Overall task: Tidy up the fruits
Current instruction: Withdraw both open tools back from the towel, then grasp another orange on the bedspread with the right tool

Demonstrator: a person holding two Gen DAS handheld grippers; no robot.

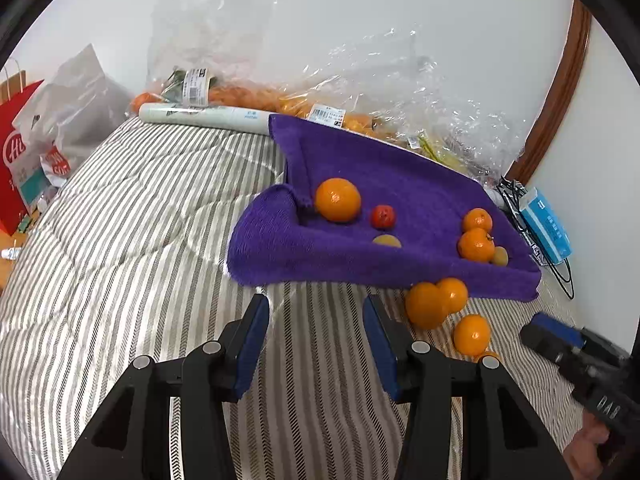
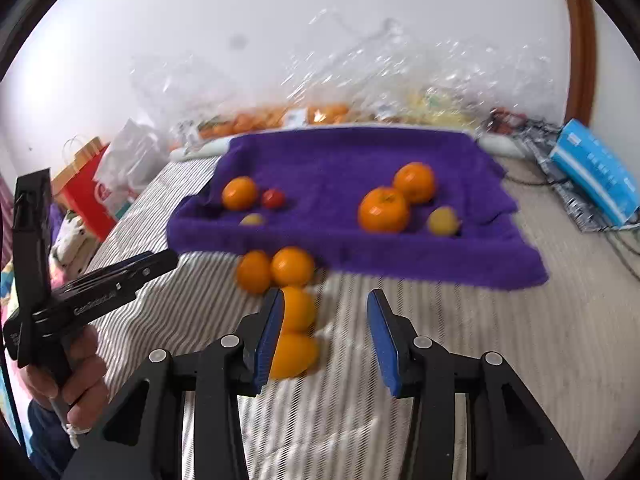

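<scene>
A: Left gripper [image 1: 316, 312] spread wide, nothing between the pads, hovering over the striped quilt [image 1: 132, 240] just short of the purple towel [image 1: 400, 184]. Right gripper [image 2: 326, 320] equally wide, equally empty.

B: Loose oranges [image 2: 294, 266] off the towel, near its front edge, four in a clump. Nearest orange [image 2: 294, 354] touching the right gripper's left pad, outside the gap rather than in it.

A: Likely trouble there: closing now would catch air and nudge that fruit sideways. Round fruit on soft bedding, so probably a roll toward the near left, off the quilt's edge.

B: Also a chance of knocking the clump apart on approach. Packed tight, little room for a pad between them.

A: On the towel already: large orange [image 1: 338, 200] with a small red fruit [image 1: 383, 216] at left, two oranges [image 1: 476, 244] at right, a yellowish fruit beside each group.

B: Right view blurred, yet alone in showing the left gripper's handle and the hand [image 2: 76, 380] on it. Left view sharp: bagged fruit [image 1: 248, 98] along the far wall, labels visible, and only three loose oranges clear, the fourth barely peeking.
</scene>
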